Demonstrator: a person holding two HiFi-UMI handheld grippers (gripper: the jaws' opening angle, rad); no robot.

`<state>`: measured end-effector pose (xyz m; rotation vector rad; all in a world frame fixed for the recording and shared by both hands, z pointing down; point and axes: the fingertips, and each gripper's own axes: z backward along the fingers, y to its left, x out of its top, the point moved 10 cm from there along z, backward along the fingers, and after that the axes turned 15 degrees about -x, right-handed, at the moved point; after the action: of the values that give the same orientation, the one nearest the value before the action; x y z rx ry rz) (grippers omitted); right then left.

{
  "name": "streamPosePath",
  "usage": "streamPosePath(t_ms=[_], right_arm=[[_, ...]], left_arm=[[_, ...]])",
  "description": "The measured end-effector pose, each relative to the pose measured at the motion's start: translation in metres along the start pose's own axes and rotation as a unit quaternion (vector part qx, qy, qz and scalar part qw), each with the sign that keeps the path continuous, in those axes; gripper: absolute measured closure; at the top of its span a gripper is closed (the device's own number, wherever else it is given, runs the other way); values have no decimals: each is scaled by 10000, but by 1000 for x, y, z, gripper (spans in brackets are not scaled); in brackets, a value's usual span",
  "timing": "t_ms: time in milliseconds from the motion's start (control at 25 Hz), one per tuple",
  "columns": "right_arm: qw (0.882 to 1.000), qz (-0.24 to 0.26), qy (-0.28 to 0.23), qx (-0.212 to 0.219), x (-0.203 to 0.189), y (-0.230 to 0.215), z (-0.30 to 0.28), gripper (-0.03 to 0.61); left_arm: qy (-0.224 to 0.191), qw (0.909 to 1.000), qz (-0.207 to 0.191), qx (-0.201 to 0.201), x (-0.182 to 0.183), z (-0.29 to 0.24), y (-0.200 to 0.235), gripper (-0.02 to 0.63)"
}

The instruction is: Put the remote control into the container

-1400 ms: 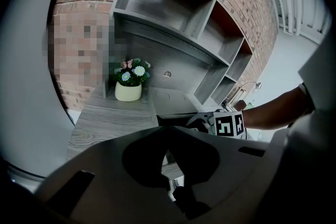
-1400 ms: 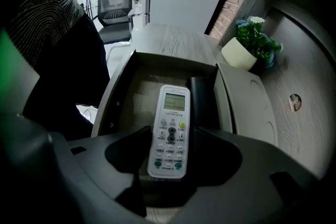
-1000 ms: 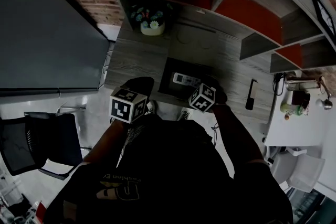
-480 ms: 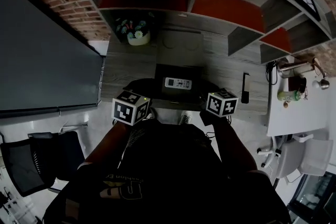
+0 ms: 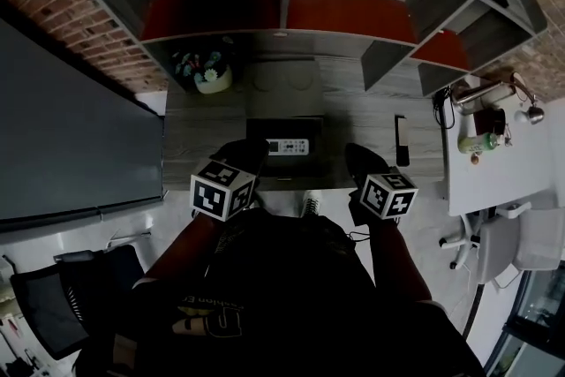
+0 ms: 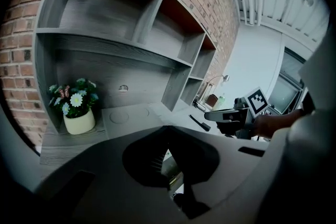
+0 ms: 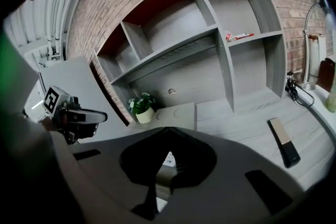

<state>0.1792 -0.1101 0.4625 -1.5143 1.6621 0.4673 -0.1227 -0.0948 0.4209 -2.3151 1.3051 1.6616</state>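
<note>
Grey wooden desk (image 5: 362, 115) below shelves on a brick wall. The left gripper (image 6: 168, 129) has its jaws pressed together and empty. The right gripper (image 7: 167, 132) has just been closing and is also together and empty. Just beyond both tips, the remote control (image 5: 288, 146) lies inside the container (image 5: 258, 128).

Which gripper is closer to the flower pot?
Left. The left gripper is just in front of the flower pot; the right gripper is farther right, past the container.

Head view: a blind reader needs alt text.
A white remote control lies in a container on a grey desk. The left gripper and right gripper hover at its near edge, the right's jaws just closed, empty.
</note>
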Motion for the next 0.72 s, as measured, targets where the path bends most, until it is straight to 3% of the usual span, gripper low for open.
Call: streamPosePath(t_ms=[440,720], right_arm=[[9996,-250,156,-38,-15,-16,9,571],[9992,-349,164,-125,-21,-25,11,571]], left_arm=[[225,9993,-142,-270,7,-19,-10,607],[15,9997,17,-223,5,-25,-12,607]])
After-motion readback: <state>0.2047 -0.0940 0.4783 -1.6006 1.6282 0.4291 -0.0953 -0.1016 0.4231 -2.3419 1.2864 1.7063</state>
